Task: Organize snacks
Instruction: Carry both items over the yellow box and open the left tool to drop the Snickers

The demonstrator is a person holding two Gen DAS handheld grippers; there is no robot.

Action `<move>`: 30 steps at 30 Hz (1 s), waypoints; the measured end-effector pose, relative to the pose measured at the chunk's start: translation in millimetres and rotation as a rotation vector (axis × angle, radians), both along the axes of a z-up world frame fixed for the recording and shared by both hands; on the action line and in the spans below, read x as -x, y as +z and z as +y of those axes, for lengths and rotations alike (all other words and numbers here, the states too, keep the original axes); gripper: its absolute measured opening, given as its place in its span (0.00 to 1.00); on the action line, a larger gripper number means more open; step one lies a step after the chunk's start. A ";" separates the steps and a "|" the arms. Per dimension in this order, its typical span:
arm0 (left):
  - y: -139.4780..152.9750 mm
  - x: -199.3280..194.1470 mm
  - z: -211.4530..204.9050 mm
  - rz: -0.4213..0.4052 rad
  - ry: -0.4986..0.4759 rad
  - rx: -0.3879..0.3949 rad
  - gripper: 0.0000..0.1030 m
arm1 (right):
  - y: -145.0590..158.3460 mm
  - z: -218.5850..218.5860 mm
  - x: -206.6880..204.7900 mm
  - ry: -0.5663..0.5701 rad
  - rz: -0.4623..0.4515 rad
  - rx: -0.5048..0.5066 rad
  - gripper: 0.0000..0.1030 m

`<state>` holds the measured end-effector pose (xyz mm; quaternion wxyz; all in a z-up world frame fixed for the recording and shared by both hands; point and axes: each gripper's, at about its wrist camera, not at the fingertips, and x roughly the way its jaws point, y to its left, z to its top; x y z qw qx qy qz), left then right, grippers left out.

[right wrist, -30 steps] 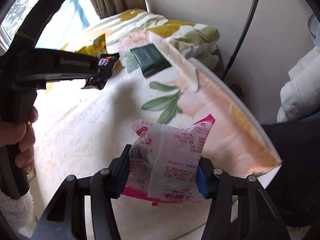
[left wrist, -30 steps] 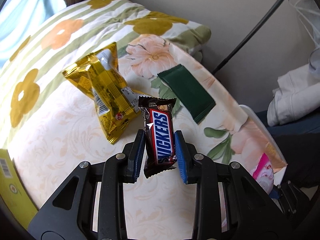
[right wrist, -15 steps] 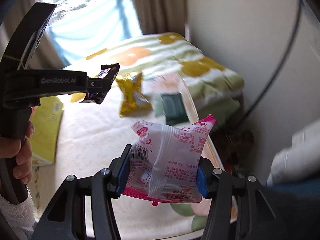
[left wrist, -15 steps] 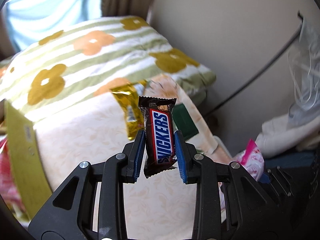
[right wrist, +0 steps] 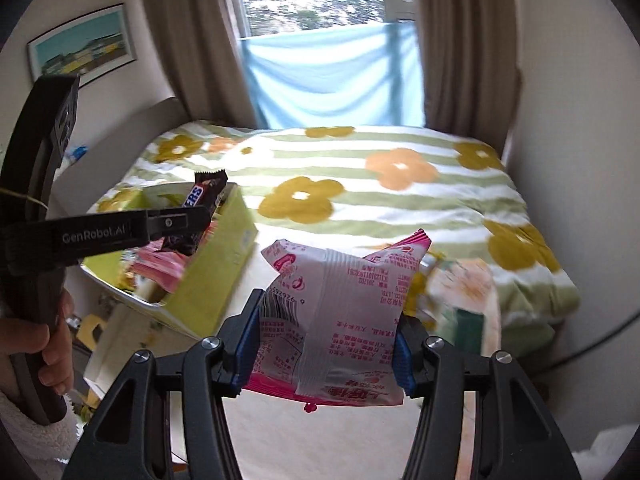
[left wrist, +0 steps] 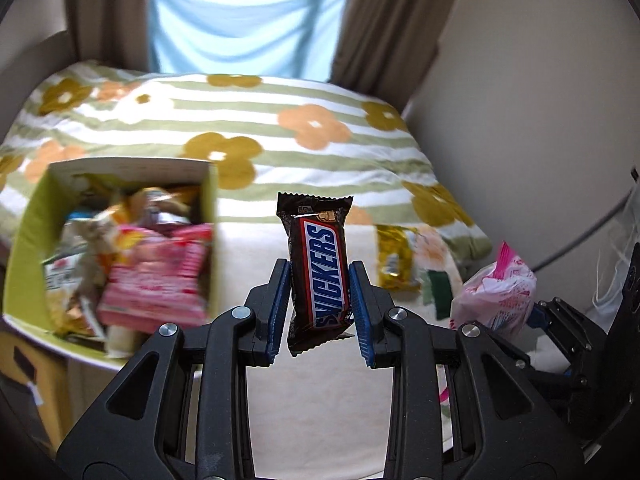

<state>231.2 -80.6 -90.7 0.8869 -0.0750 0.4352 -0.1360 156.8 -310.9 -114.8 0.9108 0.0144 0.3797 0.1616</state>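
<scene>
Both grippers have lifted off the bed, and the green box (left wrist: 34,216) stuffed with snacks is in view now. left gripper (left wrist: 319,308) pinches an upright brown Snickers bar (left wrist: 320,264), right gripper (right wrist: 326,354) squeezes a puffy pink-and-white snack bag (right wrist: 340,320) midair

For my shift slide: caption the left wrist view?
Left gripper holds a Snickers bar upright beside the green snack box; gold packet lies behind.

Brown Snickers bar (left wrist: 318,268), pink-white snack packet (right wrist: 332,320), yellow-green box (left wrist: 36,220), flowered striped blanket (left wrist: 280,140).
</scene>
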 end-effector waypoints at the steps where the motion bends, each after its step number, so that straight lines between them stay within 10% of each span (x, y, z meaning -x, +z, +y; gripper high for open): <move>1: 0.7 -1.7 15.3 0.003 0.023 0.004 0.26 | 0.0 0.0 0.0 0.000 0.000 0.000 0.50; 16: -43.2 -31.5 223.0 0.097 0.220 -0.030 0.26 | -0.5 181.6 -67.7 0.206 0.035 -0.075 0.50; 30: -103.0 -57.8 265.0 0.199 0.115 -0.148 0.32 | -32.4 263.3 -112.0 0.214 0.168 -0.028 0.50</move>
